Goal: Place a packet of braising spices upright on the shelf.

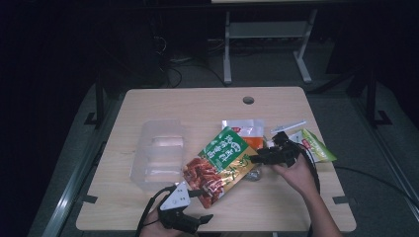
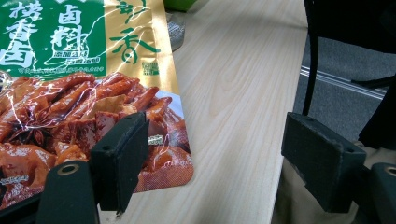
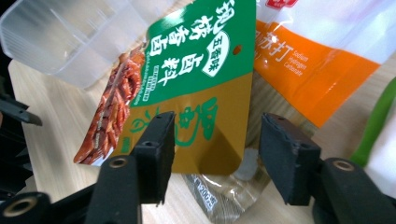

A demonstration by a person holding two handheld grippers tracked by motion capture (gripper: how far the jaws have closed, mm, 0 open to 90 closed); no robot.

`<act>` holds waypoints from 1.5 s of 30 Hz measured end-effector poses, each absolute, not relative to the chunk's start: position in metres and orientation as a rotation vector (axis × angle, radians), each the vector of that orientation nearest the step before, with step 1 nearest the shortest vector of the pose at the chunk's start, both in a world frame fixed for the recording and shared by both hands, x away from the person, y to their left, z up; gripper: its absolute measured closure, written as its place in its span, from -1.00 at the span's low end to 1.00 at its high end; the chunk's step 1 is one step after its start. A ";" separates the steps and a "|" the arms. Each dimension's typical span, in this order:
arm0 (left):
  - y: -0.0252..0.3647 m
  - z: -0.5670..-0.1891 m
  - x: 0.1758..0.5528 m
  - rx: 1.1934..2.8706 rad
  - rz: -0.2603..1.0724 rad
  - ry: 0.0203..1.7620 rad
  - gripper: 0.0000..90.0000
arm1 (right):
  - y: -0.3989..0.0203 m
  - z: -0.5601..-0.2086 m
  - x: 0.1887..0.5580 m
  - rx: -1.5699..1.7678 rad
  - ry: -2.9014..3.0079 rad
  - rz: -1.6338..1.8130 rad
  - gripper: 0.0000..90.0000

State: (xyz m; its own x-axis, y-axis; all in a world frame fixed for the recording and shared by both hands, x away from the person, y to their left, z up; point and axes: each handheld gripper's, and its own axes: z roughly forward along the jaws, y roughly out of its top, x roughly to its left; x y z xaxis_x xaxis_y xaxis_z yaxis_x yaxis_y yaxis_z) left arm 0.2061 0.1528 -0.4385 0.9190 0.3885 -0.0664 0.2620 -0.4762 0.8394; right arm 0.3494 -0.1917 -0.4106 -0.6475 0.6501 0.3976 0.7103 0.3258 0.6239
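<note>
The right gripper [image 1: 258,159] has its jaws parted around the upper corner of the green and gold seasoning packet [image 1: 220,163]. In the right gripper view the packet's [image 3: 196,88] gold corner lies between the two black pads, but neither pad presses on it, so nothing is clamped. Just beyond that corner, under the packet's edge, sits a small clear sachet [image 3: 229,193]. Further out from the right jaw lies an orange and white pouch [image 3: 308,70], and at the far right edge a green and white bag [image 3: 380,121].

The left gripper [image 1: 195,219] rests at the near edge of the table [image 1: 207,103], its jaws wide apart and holding nothing. In the left gripper view the packet's [image 2: 88,93] lower end, printed with braised meat, lies on the wood just ahead of the left jaw, and bare table stretches in front of the right jaw.

Beyond the packet from the left gripper, a clear plastic box [image 1: 159,153] stands on the table, touching the packet's side.
</note>
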 end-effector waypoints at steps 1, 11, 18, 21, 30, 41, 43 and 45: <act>0.153 -0.438 0.206 2.094 0.162 0.464 -0.50 | -0.190 -0.412 0.351 -1.285 -2.490 -1.230 0.07; 0.152 -0.438 0.207 2.096 0.164 0.466 -0.50 | -0.177 -0.418 0.360 -1.282 -2.507 -1.148 0.55; 0.153 -0.438 0.208 2.093 0.166 0.476 -0.49 | -0.177 -0.412 0.359 -1.228 -2.451 -1.203 0.99; 0.154 -0.437 0.210 2.092 0.165 0.485 -0.49 | -0.175 -0.406 0.356 -1.208 -2.466 -1.198 1.00; 0.151 -0.429 0.215 2.075 0.158 0.515 -0.47 | -0.171 -0.366 0.344 -1.104 -2.546 -1.268 1.00; 0.143 -0.410 0.237 2.027 0.233 0.575 -0.45 | -0.179 -0.319 0.329 -0.992 -2.643 -1.331 1.00; 0.139 -0.408 0.244 2.012 0.245 0.596 -0.46 | -0.179 -0.311 0.327 -0.968 -2.663 -1.330 1.00; 0.134 -0.406 0.250 2.005 0.256 0.611 -0.46 | -0.179 -0.304 0.325 -0.927 -2.682 -1.333 1.00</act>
State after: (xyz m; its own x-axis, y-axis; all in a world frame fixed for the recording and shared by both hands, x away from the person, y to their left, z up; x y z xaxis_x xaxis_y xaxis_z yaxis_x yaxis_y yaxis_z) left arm 0.2499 0.1345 -0.4056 0.8510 0.5201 -0.0733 0.3119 -0.3880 0.8673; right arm 0.3248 -0.1789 -0.3043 -0.8252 0.5031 0.2568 0.5085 0.4638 0.7255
